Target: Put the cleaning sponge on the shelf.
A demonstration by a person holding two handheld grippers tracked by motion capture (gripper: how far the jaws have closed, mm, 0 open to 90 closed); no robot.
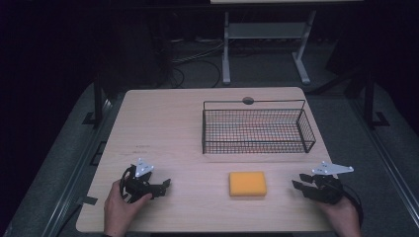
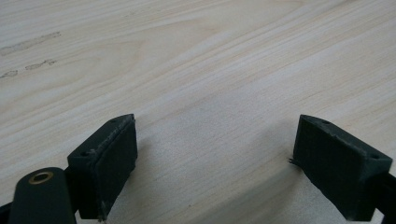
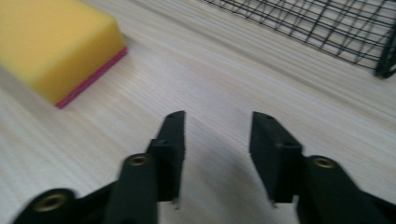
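A yellow sponge (image 1: 247, 183) with a pink underside lies flat on the wooden table (image 1: 168, 128), near its front edge and in front of a black wire basket (image 1: 257, 129). My left gripper (image 1: 166, 185) rests low at the front left, held by a hand, jaws wide apart over bare wood (image 2: 215, 154). To the right of the sponge my right gripper (image 1: 298, 181) points toward it, jaws partly apart with nothing between them (image 3: 217, 140). In the right gripper view the sponge (image 3: 51, 46) lies ahead at the upper left and the basket (image 3: 327, 28) at the upper right.
The basket holds nothing and stands at the back right of the table. A round hole (image 1: 248, 100) sits near the table's far edge. Beyond the table are a white desk frame (image 1: 267, 44) and cables on a dark floor.
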